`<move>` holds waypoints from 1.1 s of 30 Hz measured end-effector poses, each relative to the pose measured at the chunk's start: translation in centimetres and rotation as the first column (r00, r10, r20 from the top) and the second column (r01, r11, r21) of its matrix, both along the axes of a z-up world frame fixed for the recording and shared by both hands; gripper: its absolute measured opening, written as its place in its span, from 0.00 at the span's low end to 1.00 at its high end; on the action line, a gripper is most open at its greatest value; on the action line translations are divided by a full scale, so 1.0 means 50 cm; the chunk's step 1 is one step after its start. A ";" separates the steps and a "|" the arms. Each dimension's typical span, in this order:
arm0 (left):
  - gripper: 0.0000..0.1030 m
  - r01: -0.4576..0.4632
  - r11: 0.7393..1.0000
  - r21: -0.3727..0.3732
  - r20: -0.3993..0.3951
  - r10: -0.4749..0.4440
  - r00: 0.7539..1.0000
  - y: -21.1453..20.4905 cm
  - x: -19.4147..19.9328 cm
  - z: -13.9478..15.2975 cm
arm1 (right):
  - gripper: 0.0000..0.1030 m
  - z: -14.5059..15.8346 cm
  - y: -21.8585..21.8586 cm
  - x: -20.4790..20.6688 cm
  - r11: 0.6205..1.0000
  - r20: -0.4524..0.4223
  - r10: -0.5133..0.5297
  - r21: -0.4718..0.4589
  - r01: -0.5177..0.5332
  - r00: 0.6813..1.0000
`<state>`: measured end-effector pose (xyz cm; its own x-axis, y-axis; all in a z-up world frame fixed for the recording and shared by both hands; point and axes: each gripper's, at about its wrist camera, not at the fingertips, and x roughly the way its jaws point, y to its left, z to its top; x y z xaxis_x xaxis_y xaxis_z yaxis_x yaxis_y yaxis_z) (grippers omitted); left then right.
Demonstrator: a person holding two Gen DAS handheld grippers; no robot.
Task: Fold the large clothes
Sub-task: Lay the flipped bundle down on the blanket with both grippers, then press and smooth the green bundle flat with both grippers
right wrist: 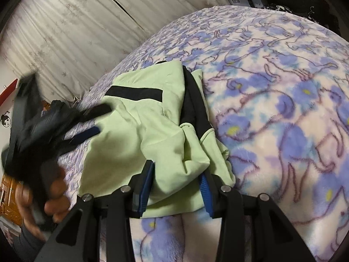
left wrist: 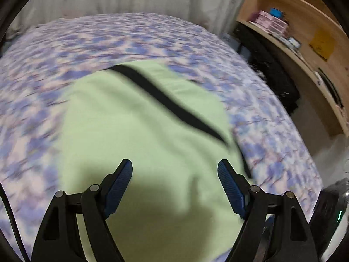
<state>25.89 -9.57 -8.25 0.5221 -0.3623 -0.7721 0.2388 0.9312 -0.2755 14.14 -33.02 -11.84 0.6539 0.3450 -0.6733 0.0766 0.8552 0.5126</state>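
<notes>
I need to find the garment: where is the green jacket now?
The green jacket lies crumpled on the flowered blanket; in the right wrist view its near edge sits between the right claw fingers.

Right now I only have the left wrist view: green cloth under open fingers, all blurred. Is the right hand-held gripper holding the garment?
Observer: Yes. The right hand-held gripper has a bunched fold of the green garment between its fingers, at the near edge.
Operator: Is the garment flat on the bed?
Observer: No. In the right wrist view it lies rumpled on the floral blanket, with a black panel folded along its right side.
Operator: Where is my left hand-held gripper relative to it?
Observer: The left hand-held gripper is blurred at the garment's left edge, fingers apart and empty.
</notes>
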 end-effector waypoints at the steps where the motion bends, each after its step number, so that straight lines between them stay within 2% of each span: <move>1: 0.76 -0.024 1.000 0.017 0.002 0.024 1.000 0.026 -0.017 0.001 | 0.39 0.000 0.001 0.006 1.000 -0.005 0.006 0.000 -0.006 1.000; 5: 0.76 -0.119 0.991 0.063 0.009 0.118 0.993 0.123 -0.079 0.003 | 0.38 0.004 0.011 0.022 0.999 -0.018 0.020 -0.047 -0.021 1.000; 7: 0.76 -0.157 0.985 0.066 -0.005 0.158 0.987 0.159 -0.104 -0.005 | 0.26 0.008 0.018 0.023 0.998 -0.020 0.034 -0.060 -0.036 0.999; 11: 0.76 -0.216 0.976 0.043 -0.027 0.217 0.976 0.217 -0.149 -0.014 | 0.16 0.028 0.018 -0.002 0.999 -0.007 0.028 -0.036 -0.029 1.000; 15: 0.78 -0.226 0.974 0.021 -0.023 0.227 0.974 0.235 -0.192 -0.017 | 0.14 0.047 0.024 -0.041 0.999 -0.010 0.025 -0.034 -0.025 1.000; 18: 0.78 -0.205 0.979 0.018 -0.035 0.205 0.978 0.230 -0.213 -0.028 | 0.13 0.034 0.032 -0.054 0.997 -0.039 0.022 -0.069 -0.024 0.999; 23: 0.78 -0.165 0.984 0.061 -0.031 0.167 0.985 0.208 -0.248 -0.041 | 0.19 0.026 0.029 -0.062 0.996 -0.119 0.005 -0.090 -0.016 0.993; 29: 0.78 -0.151 0.986 0.070 -0.019 0.153 0.988 0.207 -0.272 -0.033 | 0.28 0.076 0.040 -0.082 0.976 -0.101 -0.011 -0.216 -0.011 0.995; 31: 0.79 -0.158 0.985 0.064 -0.016 0.159 0.987 0.212 -0.273 -0.028 | 0.37 0.090 0.046 -0.084 0.970 -0.091 -0.013 -0.243 -0.009 0.996; 33: 0.79 -0.167 0.985 0.053 -0.011 0.168 0.986 0.218 -0.274 -0.021 | 0.41 0.103 0.053 -0.083 0.963 -0.074 -0.018 -0.270 -0.003 0.997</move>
<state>12.19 1.36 -9.32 0.5598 -0.2306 -0.7959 0.0745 0.9706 -0.2289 9.99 -30.40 -6.69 0.5997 0.1393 -0.7880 0.1133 0.9600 0.2559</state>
